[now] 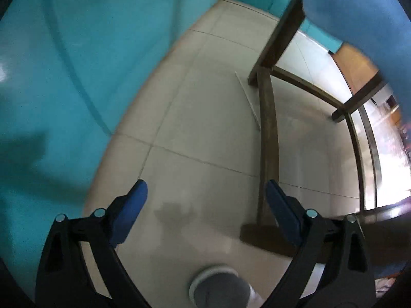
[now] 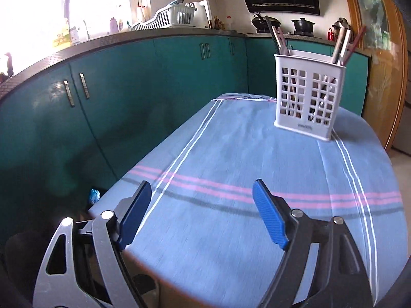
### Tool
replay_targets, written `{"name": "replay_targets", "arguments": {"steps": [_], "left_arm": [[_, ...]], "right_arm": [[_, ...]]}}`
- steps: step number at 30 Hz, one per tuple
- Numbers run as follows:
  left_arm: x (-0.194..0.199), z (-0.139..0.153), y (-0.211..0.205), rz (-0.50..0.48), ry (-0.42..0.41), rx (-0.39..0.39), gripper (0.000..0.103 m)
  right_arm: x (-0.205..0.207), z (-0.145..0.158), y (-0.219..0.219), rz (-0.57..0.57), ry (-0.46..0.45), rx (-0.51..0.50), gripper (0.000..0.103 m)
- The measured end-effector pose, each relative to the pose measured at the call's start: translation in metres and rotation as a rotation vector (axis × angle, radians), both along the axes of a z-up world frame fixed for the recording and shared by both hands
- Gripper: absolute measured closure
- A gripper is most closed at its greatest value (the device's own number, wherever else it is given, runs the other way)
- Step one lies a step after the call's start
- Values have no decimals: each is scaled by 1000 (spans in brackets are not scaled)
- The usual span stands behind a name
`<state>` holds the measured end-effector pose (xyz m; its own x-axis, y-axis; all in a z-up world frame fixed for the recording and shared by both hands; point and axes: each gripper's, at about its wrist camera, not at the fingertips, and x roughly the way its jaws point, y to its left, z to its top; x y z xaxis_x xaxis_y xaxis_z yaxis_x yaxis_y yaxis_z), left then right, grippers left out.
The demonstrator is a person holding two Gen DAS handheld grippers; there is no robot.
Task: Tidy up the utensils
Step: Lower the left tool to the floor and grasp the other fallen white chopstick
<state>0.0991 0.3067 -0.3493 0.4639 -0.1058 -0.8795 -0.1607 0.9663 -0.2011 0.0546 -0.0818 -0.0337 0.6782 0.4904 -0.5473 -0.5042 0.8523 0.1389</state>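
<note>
Left gripper: points steeply down at the tiled floor, jaws spread with nothing between them. A thin pale stick, perhaps a chopstick, lies on the floor at centre frame, just beside a dark wooden table leg. A shoe tip shows at the bottom edge. Teal cabinets fill the left side; the blue cloth hangs in the upper right.

Right gripper: tilted moderately down over the cloth-covered counter, jaws spread and empty, above the pink stripes at lower centre. The white caddy stands upright at the far right of the cloth, upper right of the frame, well apart from the gripper, with utensils sticking up from it.
</note>
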Motion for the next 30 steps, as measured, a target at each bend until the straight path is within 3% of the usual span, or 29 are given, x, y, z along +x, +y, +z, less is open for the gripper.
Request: {"name": "replay_targets", "arguments": {"steps": [5,7,9,12,17,19,24,30], "left_arm": [[57,-49,-12,2,2,16,14],[87,-71,-8,7,52,7,21],[132,-91,-9,-15,110,18,24],[200,-104,-13,-39,116,42,24],[316,-129,-6,53,143,-132,25],[352,-144,-8,97,150,-160,30],[405,-167,-25,78,187,-92,37],[427,-195,-41,77,263,-29,41]], "right_arm": [[49,-7,19,-3,13,-8,24],[66,-11,26,-1,29,11,24],[82,-16,32,15,57,36,24],[107,-21,34,41,119,126,24],[133,-37,16,34,251,275,24],[138,-43,8,24,292,323,24],[135,-42,6,110,289,377,24],[136,-40,1,121,278,417,24]]}}
